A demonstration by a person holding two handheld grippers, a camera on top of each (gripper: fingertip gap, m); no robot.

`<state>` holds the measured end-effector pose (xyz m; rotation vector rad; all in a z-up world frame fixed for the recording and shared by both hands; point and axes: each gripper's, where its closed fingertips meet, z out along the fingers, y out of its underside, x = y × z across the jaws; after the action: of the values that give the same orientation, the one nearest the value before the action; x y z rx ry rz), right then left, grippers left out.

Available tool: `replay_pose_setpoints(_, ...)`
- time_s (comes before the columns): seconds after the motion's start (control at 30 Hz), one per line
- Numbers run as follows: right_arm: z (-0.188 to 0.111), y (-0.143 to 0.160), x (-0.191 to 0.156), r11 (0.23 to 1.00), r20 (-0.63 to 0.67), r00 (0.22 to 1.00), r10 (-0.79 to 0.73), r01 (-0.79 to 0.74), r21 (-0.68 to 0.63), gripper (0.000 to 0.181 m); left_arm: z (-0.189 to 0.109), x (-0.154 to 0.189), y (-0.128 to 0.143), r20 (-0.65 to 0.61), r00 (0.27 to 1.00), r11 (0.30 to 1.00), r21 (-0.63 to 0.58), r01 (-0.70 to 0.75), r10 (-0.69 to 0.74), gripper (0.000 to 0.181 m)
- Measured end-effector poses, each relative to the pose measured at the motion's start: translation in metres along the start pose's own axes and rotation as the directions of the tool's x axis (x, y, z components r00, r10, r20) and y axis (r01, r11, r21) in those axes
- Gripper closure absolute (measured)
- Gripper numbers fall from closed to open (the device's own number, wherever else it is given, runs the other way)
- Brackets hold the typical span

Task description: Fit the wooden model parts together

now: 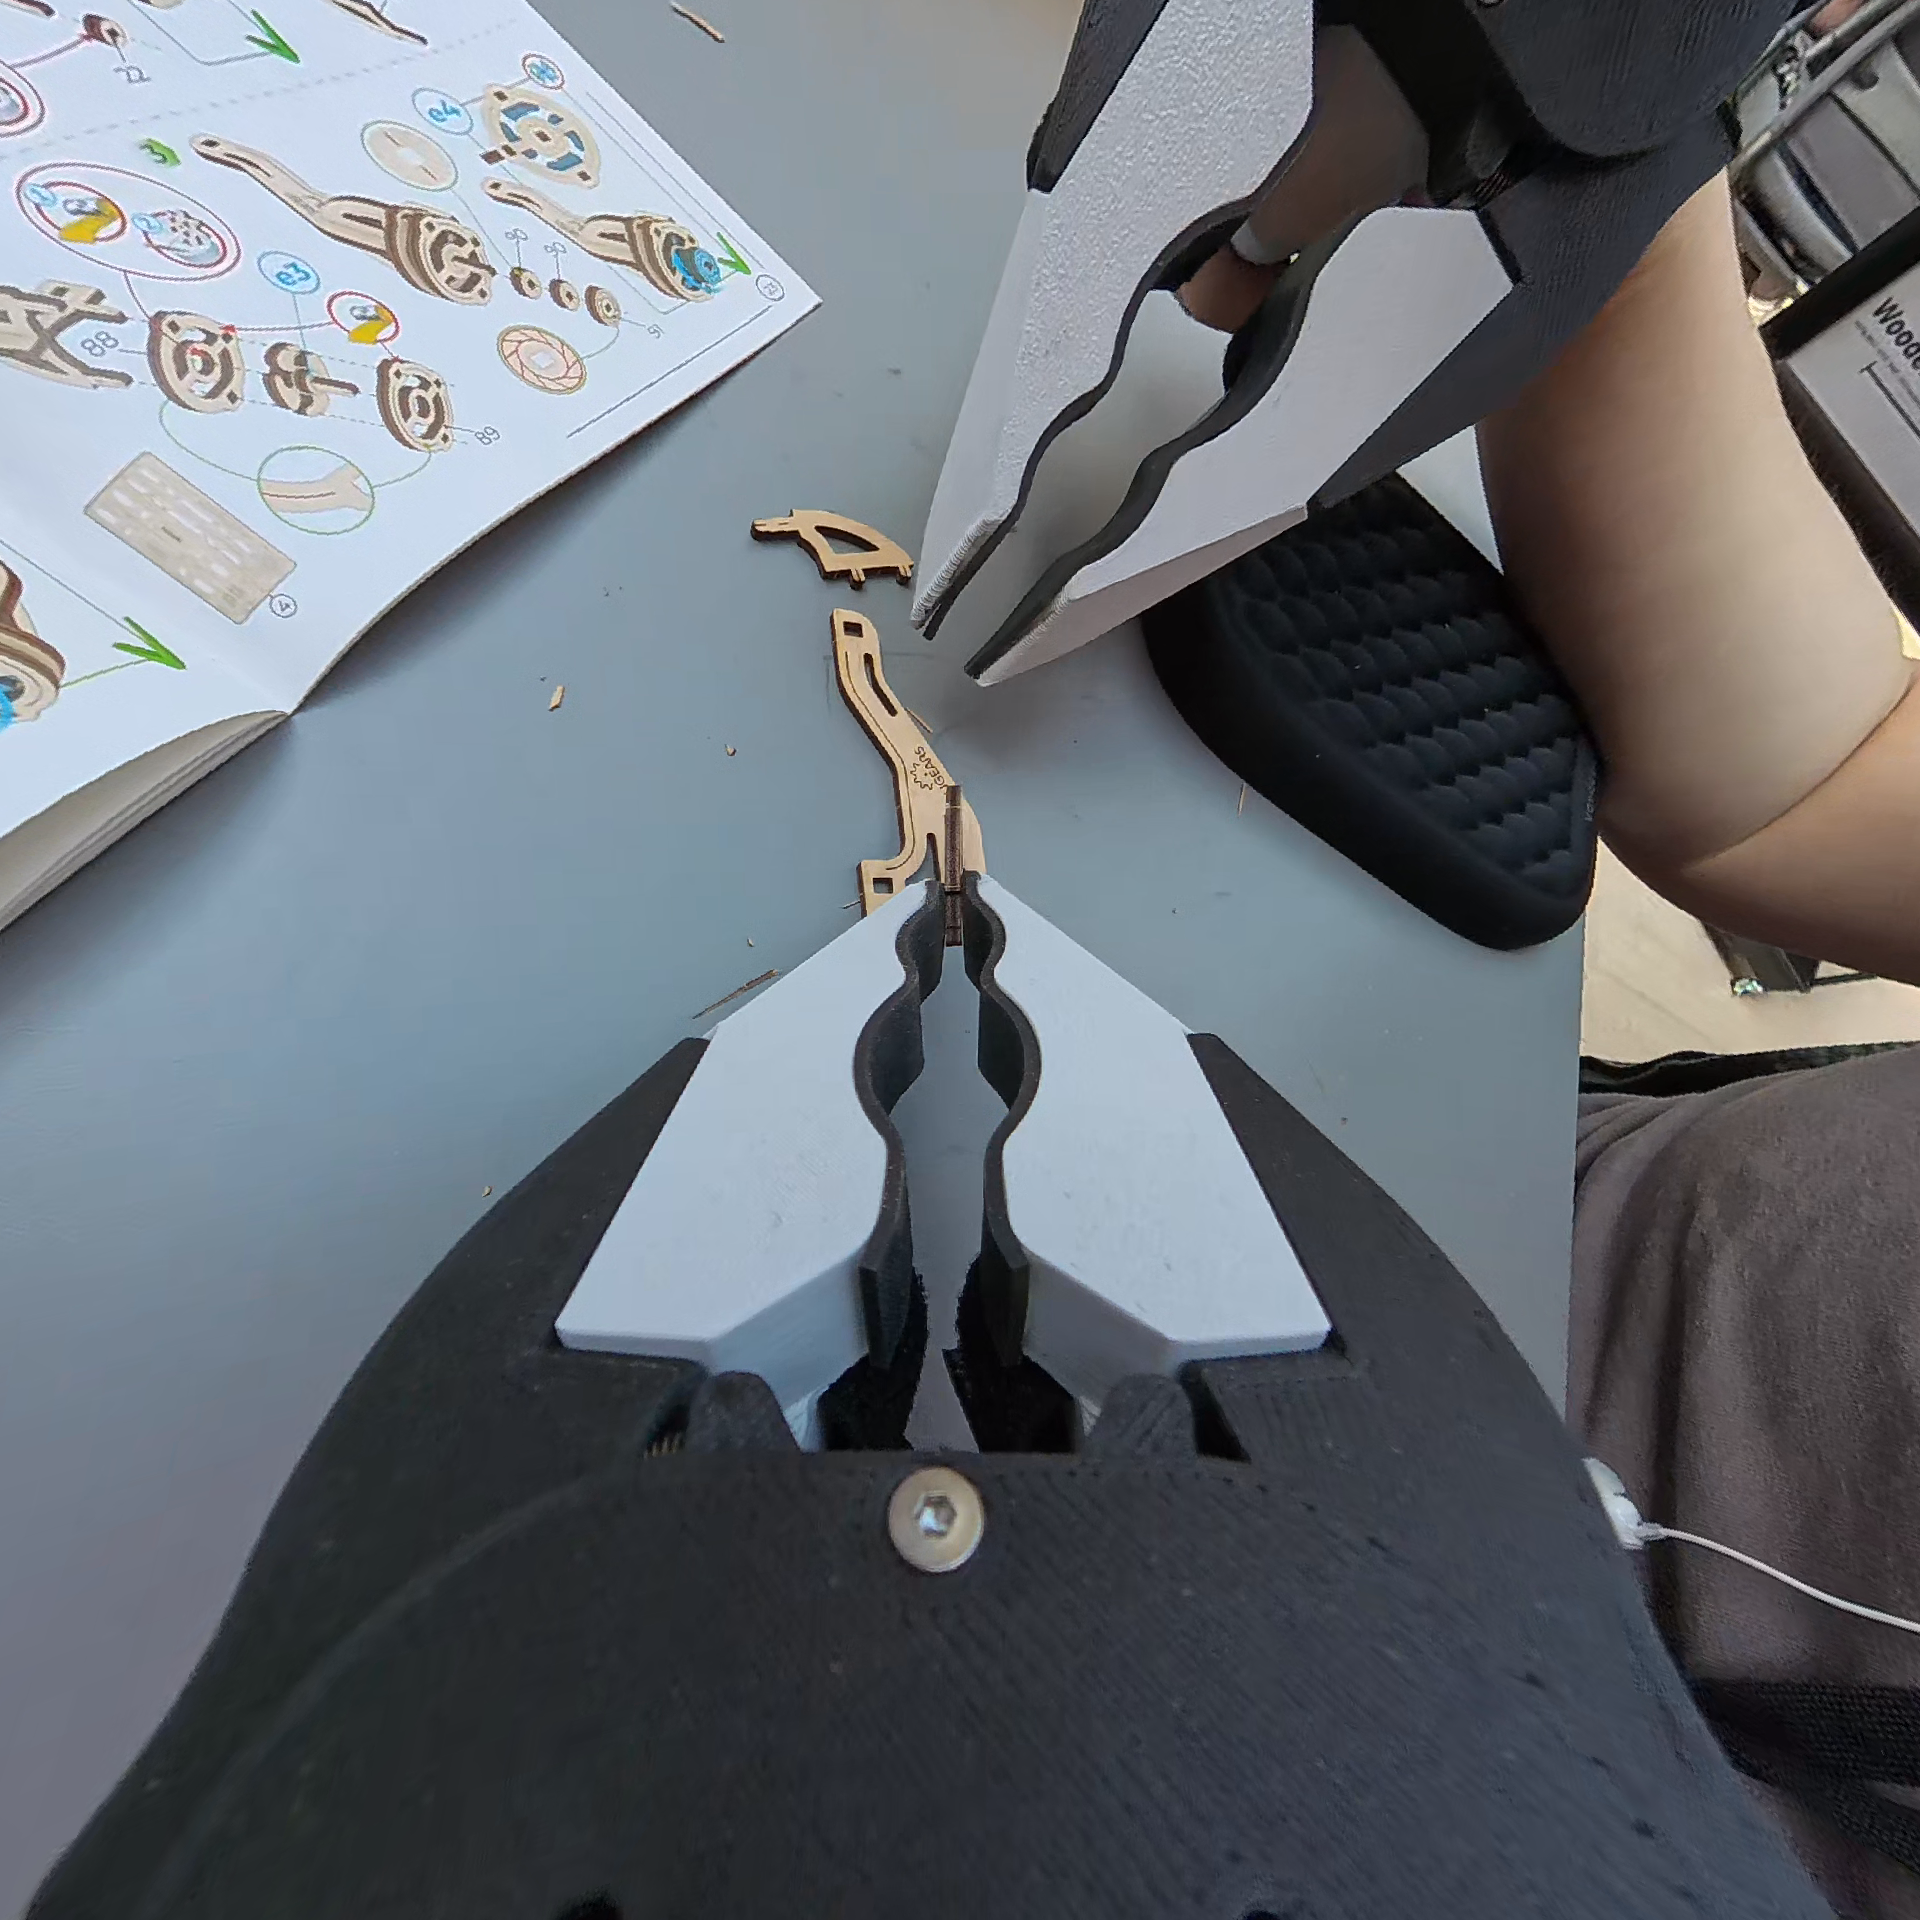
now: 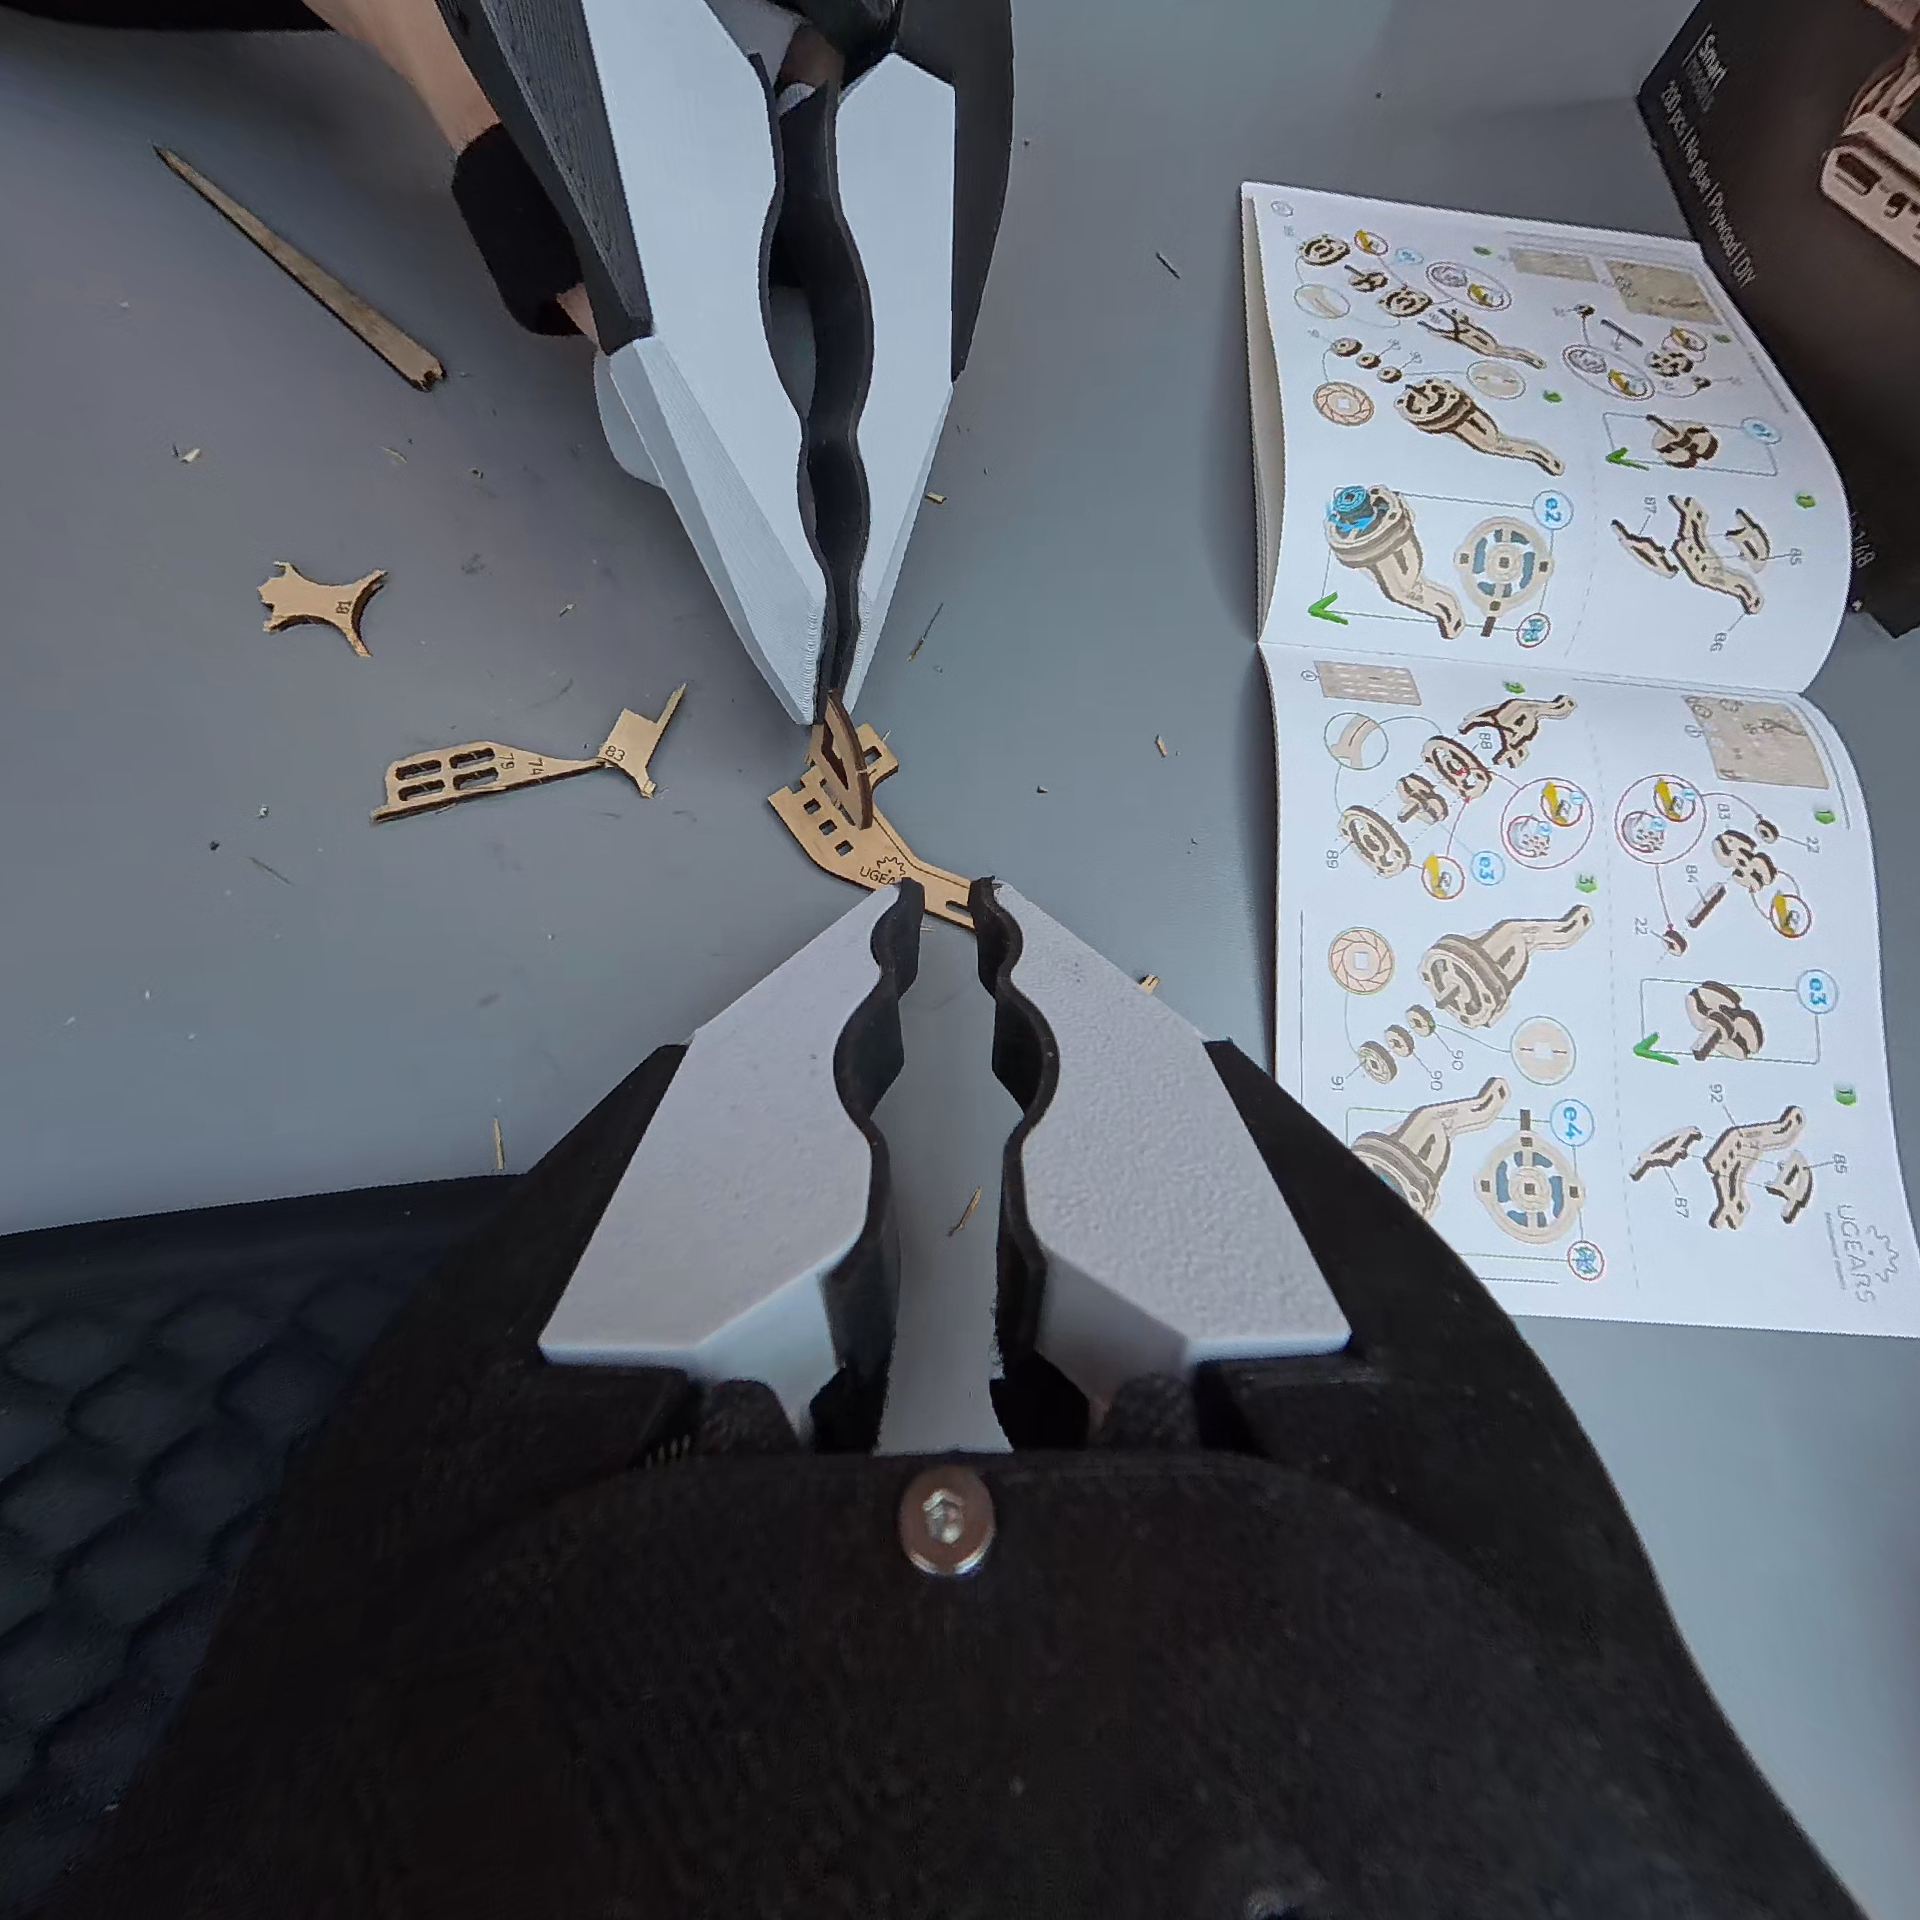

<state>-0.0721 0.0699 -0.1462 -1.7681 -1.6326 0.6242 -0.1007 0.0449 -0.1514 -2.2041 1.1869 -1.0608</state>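
Our left gripper (image 1: 954,899) had its fingers pinching a small thin wooden piece (image 2: 844,758), held up on its edge. The piece stood over the slots at the wide end of a long curved wooden part (image 1: 902,764), which lay flat on the grey desk (image 1: 468,1039). In the left wrist view the long part ran from 12 o'clock down to our fingertips.

Our right gripper (image 2: 945,896) had its fingers spread a little, with nothing between them. Its tips sat right at the thin end of the long part, at about 5 o'clock from the slots. We could not tell if they touched it.

We think a few things could have gone wrong. The long part was loose on the desk, so a push on the small piece could have made it slide or spin away. If the small piece leaned, it could have missed its slot or jammed. Thin wood like this could also snap if we pushed too hard.

Another curved piece (image 1: 831,545) lay close by at 11 o'clock, and the open booklet (image 1: 312,343) further off at 10 o'clock. A bump could have knocked the curved piece about.
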Motion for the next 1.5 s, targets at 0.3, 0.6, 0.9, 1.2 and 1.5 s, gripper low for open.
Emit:
replay_pose_setpoints(0.3, -0.017, 0.008, 0.027, 0.994, -0.197, 0.976, -0.090, 0.101, 0.050, 0.174, 0.002, 0.002, 0.002, -0.014, 1.000, 1.000, 0.012, -0.008, 0.008, 0.180)
replay_pose_setpoints(0.6, -0.011, 0.019, 0.030, 0.999, -0.154, 0.988, 0.027, -0.022, 0.037, 0.165, -0.002, 0.000, -0.005, 0.012, 1.000, 0.998, 0.056, -0.027, 0.027, 0.180)
replay_pose_setpoints(0.9, -0.007, 0.035, 0.036, 0.981, -0.214, 0.962, 0.173, -0.187, -0.048, 0.156, -0.027, -0.011, -0.026, -0.027, 0.997, 0.973, 0.216, 0.078, -0.074, 0.181)
replay_pose_setpoints(1.2, -0.005, 0.037, 0.031, 0.963, -0.142, 0.956, 0.256, -0.265, -0.042, 0.169, -0.035, -0.008, -0.024, -0.240, 0.945, 0.947, 0.178, 0.268, -0.223, 0.180)
replay_pose_setpoints(1.5, -0.017, -0.058, -0.028, 0.973, 0.018, 1.000, 0.006, -0.010, 0.230, 0.170, -0.059, 0.014, 0.009, -0.297, 0.905, 0.953, -0.066, 0.297, -0.303, 0.180)
